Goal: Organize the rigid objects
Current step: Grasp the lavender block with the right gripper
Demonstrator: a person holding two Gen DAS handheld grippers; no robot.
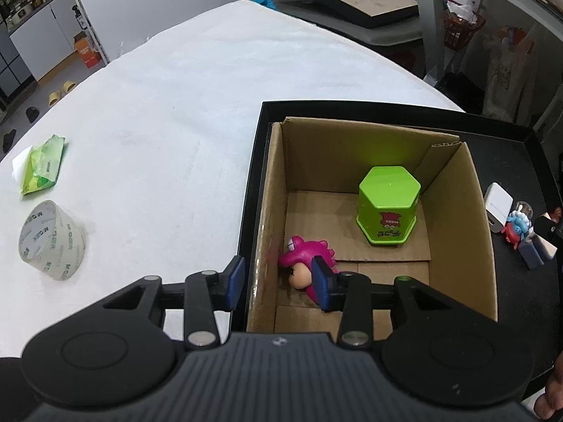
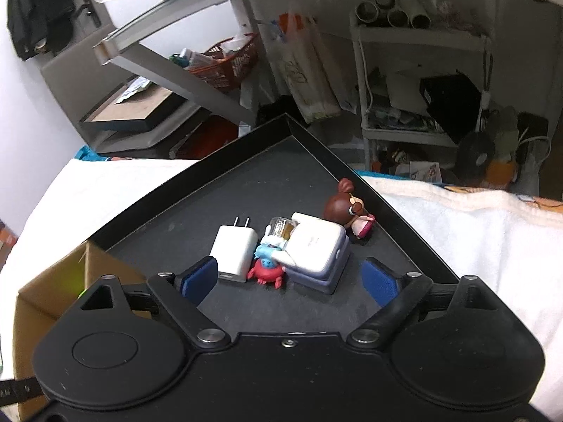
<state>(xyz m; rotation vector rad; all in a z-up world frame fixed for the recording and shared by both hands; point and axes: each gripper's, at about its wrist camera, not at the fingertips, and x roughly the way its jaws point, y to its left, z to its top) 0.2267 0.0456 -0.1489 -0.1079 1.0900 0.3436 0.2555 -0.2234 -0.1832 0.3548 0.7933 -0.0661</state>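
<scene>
My left gripper (image 1: 278,283) is nearest, fingers spread, straddling the near-left wall of the cardboard box (image 1: 482,232); one pad is outside, one inside. One pink figure (image 1: 304,263) lies on its side in the box's near-left corner, long axis along the floor, head toward the left wall. One green hexagonal container (image 1: 387,204) stands upright toward the far-right corner. My right gripper (image 2: 290,279) hovers spread over the black tray (image 2: 316,316), aimed at one white charger (image 2: 234,248), one crab figure (image 2: 267,267), one brown figure (image 2: 346,209)
</scene>
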